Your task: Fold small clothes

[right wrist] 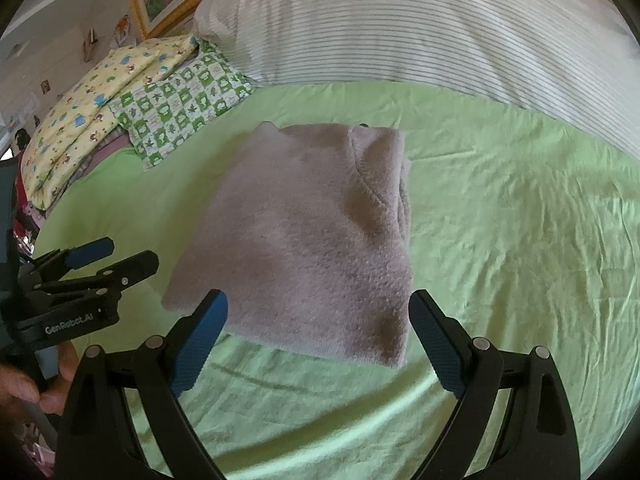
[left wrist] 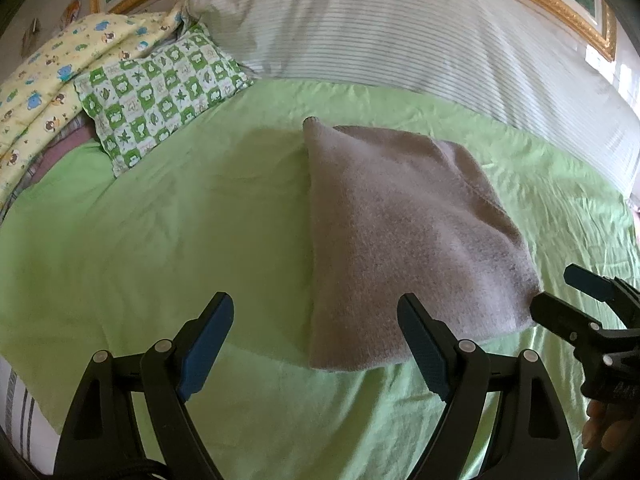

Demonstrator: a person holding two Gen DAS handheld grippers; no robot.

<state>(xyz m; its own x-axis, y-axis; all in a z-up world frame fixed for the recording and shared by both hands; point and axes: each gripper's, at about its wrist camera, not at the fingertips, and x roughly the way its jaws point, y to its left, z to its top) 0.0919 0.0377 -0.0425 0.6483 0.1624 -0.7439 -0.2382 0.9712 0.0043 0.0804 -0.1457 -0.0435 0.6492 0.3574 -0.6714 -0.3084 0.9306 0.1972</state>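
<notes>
Covering the bed, a crinkled lime-green sheet [right wrist: 500, 220] carries the fuzzy mauve-grey garment [right wrist: 312, 240], already folded to a thick soft oblong near its middle, long axis running from the near edge toward the striped pillow [right wrist: 400, 28]. Both grippers hover apart from it, spread wide and empty: the right gripper [right wrist: 318, 336] faces its near hem squarely and seems nearer, the left gripper [left wrist: 316, 344] its near left corner.
</notes>
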